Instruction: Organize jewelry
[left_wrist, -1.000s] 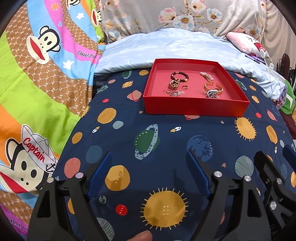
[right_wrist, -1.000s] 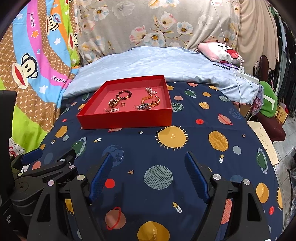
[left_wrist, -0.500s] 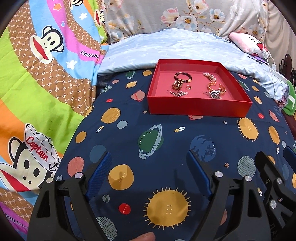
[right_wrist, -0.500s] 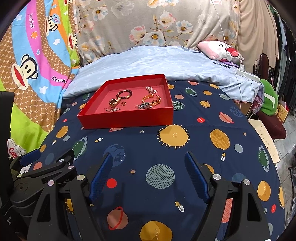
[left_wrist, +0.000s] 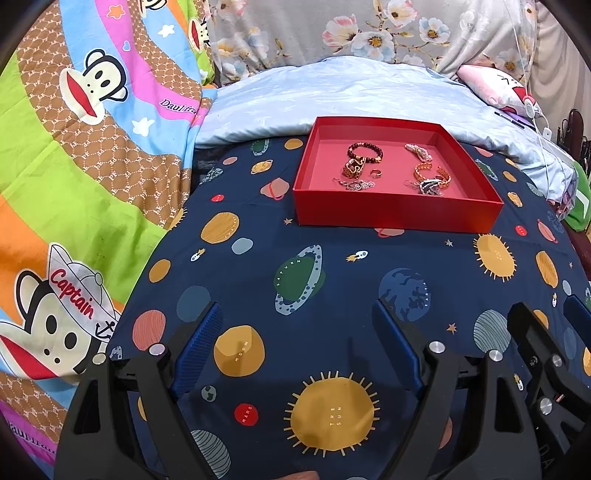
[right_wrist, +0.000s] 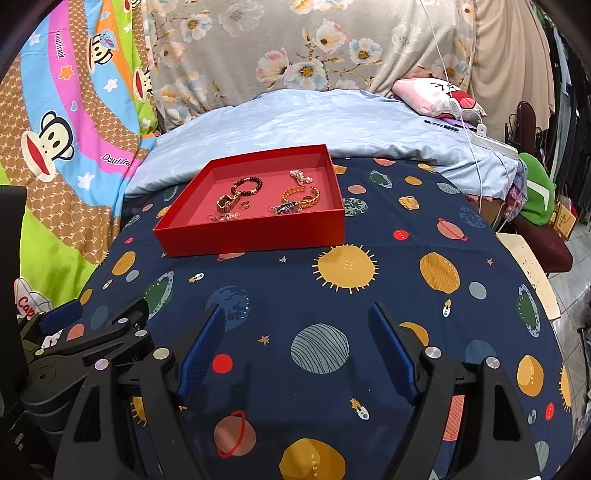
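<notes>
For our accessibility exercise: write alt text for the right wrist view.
A red tray holding bracelets and small jewelry sits on a navy planet-print sheet. The open right gripper hovers empty in front, with the left gripper beside it.

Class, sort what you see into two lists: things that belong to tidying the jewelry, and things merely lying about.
Belongs to the job:
red box
bead bracelet
gold bracelet
small ring

Lying about:
planet sheet
pink pillow
white cable
</notes>
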